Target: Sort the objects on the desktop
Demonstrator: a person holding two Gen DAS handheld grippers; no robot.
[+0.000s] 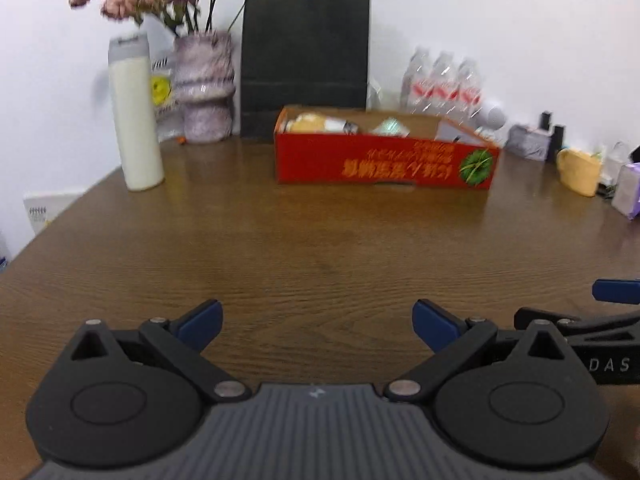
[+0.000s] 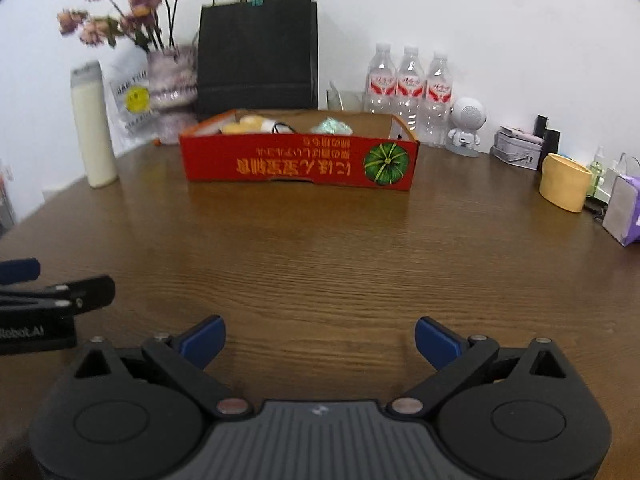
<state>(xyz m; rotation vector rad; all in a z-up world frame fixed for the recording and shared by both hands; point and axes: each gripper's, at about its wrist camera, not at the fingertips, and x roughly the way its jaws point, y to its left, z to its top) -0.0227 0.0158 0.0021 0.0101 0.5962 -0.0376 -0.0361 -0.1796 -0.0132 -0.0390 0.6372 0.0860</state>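
Note:
A red cardboard box stands at the back of the brown table, with yellow and pale green items inside it. My left gripper is open over bare wood near the front edge, nothing between its blue pads. My right gripper is open too, well short of the box and holding nothing. Each gripper shows at the other view's side edge: the right gripper's finger at the right of the left wrist view, the left gripper's finger at the left of the right wrist view.
Along the back wall stand a white bottle, a vase of dried flowers, a black paper bag, three water bottles and a small white robot figure. A yellow cup and a purple pack sit at the right.

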